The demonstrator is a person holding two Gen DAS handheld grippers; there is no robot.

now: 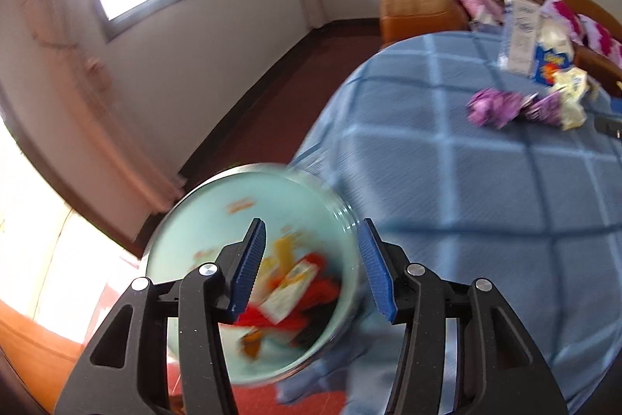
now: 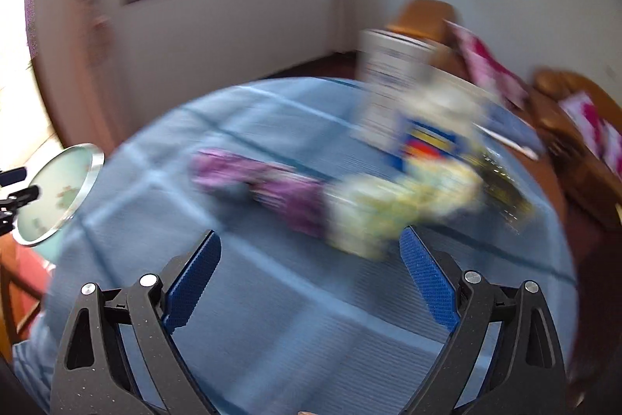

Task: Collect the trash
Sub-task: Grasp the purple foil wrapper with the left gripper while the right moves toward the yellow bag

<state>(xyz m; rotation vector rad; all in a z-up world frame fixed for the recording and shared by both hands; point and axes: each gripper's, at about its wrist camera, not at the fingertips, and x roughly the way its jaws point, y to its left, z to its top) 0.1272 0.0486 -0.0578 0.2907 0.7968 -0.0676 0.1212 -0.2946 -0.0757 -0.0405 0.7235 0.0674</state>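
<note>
I am holding my right gripper (image 2: pixel 310 281) with jaws spread wide, the crumpled yellowish wrapper (image 2: pixel 392 209) lying just ahead, slightly right. It looks light and crinkly, so I judge pinching a raised fold best. My left gripper (image 1: pixel 313 267), also parted, is hanging over the bin (image 1: pixel 248 271); only that view shows wrappers inside.
</note>
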